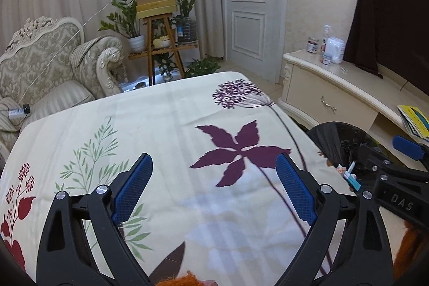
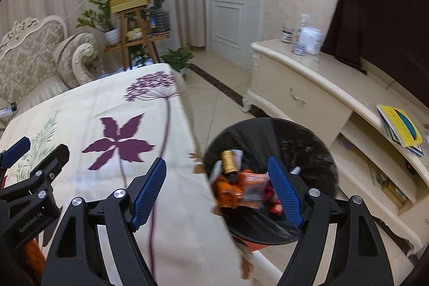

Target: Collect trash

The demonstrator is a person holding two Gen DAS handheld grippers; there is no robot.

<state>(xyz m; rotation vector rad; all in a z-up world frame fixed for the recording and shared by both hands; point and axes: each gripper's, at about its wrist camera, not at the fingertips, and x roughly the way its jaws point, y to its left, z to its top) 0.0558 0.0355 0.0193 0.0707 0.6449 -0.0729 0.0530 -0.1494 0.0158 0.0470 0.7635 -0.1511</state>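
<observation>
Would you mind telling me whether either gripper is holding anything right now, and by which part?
Nothing is held. The left gripper and right gripper are both open and empty; wrappers lie in the bin.

Left gripper (image 1: 214, 186) tilted downward, blue pads (image 1: 132, 188) spread wide with nothing between them. Right gripper (image 2: 217, 192) angled down as well, jaws parted and empty, just beside the left one. Both black frames close together, side by side.
</observation>
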